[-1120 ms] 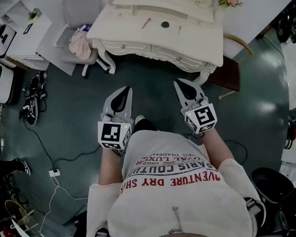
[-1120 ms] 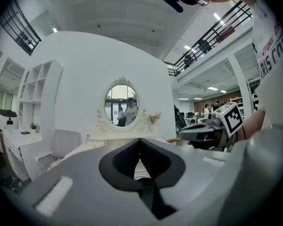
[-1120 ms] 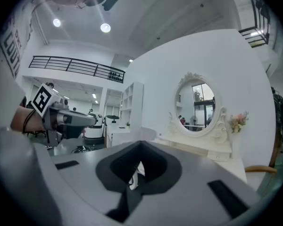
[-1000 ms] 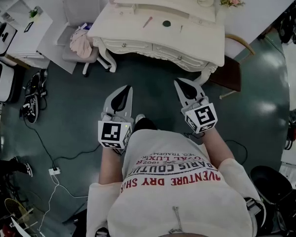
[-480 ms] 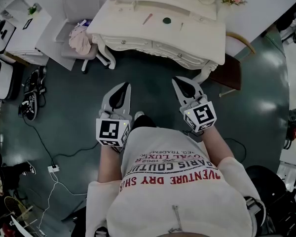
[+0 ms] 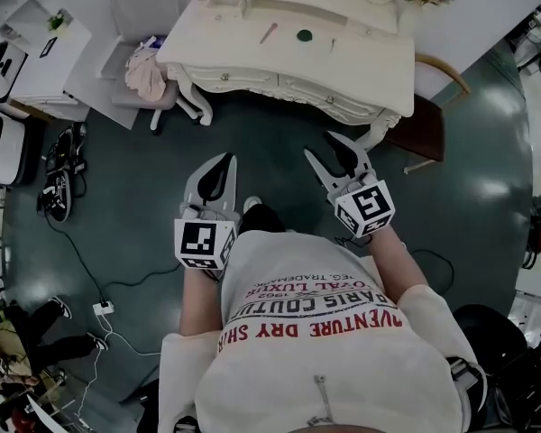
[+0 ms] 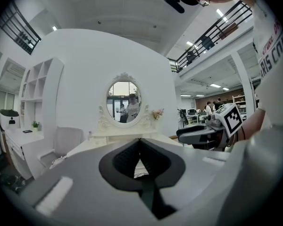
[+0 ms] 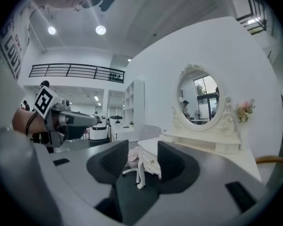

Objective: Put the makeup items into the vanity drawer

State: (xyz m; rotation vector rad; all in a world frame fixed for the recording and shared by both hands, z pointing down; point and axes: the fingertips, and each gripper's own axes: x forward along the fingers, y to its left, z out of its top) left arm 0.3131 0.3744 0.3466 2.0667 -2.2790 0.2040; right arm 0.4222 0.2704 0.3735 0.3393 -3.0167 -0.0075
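Observation:
The cream vanity (image 6: 361, 61) stands ahead of me across the dark floor, its front drawers (image 6: 329, 99) closed. On its top lie a pink stick (image 6: 268, 32), a dark round compact (image 6: 304, 35) and a small dark stick (image 6: 332, 47). Both grippers hang in the air well short of the vanity. My left gripper (image 6: 220, 164) is shut and holds nothing; its tips meet in the left gripper view (image 7: 140, 143). My right gripper (image 6: 328, 148) is opening, its jaws apart with nothing between them (image 8: 142, 157). The oval mirror (image 8: 201, 98) rises behind the vanity top.
A grey chair (image 6: 153, 16) with a pink cloth (image 6: 145, 76) stands left of the vanity. A brown wooden chair (image 6: 424, 120) stands at its right end. Cables and a power strip (image 6: 99, 309) lie on the floor at the left, with shoes (image 6: 56, 197) and white shelving (image 6: 36, 61).
The right gripper's jaws have gone from shut to apart. Both grippers have edged slightly toward the vanity.

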